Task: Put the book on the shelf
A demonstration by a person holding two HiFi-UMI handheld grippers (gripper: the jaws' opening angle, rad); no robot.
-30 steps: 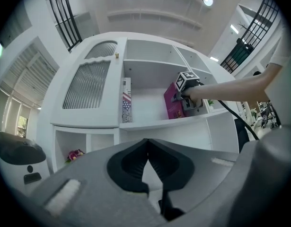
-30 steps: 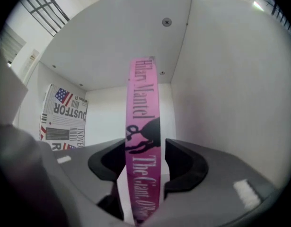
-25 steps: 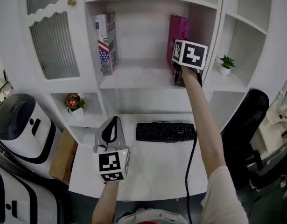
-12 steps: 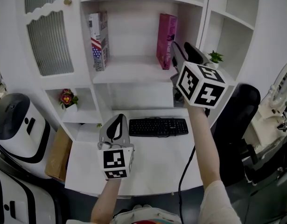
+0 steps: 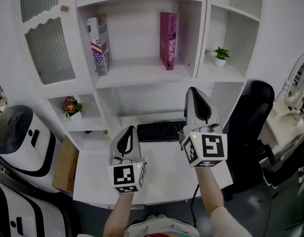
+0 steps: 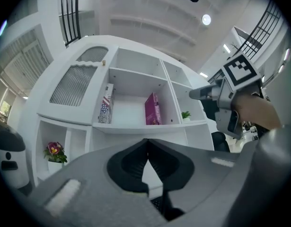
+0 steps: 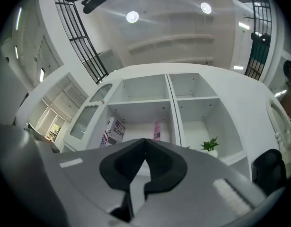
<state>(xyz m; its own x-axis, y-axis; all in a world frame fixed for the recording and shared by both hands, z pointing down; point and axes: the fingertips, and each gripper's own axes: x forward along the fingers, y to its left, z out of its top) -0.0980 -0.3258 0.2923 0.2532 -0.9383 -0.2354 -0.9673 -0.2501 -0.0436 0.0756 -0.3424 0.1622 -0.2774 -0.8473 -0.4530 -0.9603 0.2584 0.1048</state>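
Observation:
A pink book [image 5: 168,33] stands upright at the right end of the middle shelf [image 5: 142,75], against the cupboard wall; it also shows as the pink book [image 6: 152,109] and the pink book [image 7: 156,129] in the gripper views. My right gripper [image 5: 197,97] is low over the desk, well below the book, shut and empty. My left gripper [image 5: 125,136] hangs beside it over the desk [image 5: 161,174], jaws together with nothing in them.
A flag-patterned box [image 5: 97,44] stands at the shelf's left end. A black keyboard [image 5: 159,131] lies on the desk behind the grippers. A small potted plant [image 5: 220,56] sits in the right compartment, a flower pot [image 5: 71,106] in the lower left one. A black chair [image 5: 253,117] stands at the right.
My right gripper has let go of the pink book, drawn back from the shelf down to the desk, and shut. The book stays upright on the shelf. The left gripper barely moved.

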